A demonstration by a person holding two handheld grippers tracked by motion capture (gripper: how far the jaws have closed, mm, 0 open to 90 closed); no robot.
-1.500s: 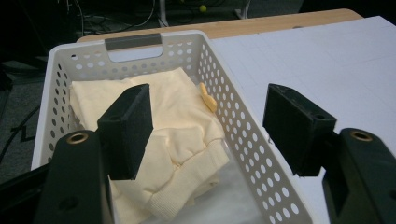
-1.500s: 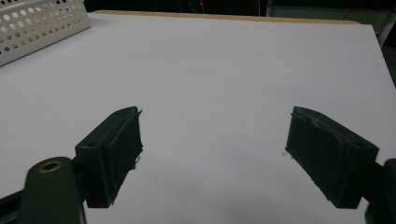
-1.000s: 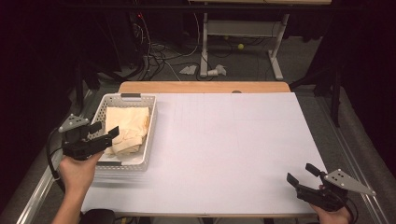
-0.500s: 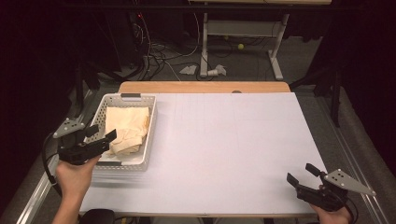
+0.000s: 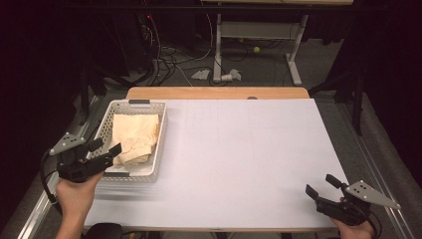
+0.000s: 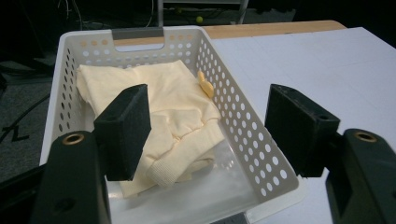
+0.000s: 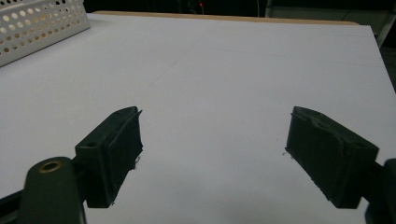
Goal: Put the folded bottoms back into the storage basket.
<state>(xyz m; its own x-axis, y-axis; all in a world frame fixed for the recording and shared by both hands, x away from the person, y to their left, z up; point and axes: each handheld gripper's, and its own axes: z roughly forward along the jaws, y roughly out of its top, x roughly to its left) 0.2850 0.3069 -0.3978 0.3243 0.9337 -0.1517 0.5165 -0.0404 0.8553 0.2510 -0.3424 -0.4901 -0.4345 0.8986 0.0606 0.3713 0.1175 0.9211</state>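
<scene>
A white perforated basket (image 5: pixel 159 144) (image 6: pixel 233 116) stands on the left side of the white table (image 5: pixel 249 149). Pale yellow folded cloth (image 5: pixel 135 137) (image 6: pixel 159 107) lies inside it. My left gripper (image 5: pixel 105 148) (image 6: pixel 208 126) hovers at the basket's near left corner, open, its jaws spread over the basket's near end with nothing between them. My right gripper (image 5: pixel 322 186) (image 7: pixel 212 149) is low over the table's near right corner, open and empty.
A wooden strip (image 5: pixel 219 93) runs along the table's far edge. Beyond it are a desk frame (image 5: pixel 259 40), cables and small objects on the dark floor. The basket's corner (image 7: pixel 37 23) shows at the far left in the right gripper view.
My left gripper has drawn back toward the near left, away from the basket's middle. The right gripper has stayed in place.
</scene>
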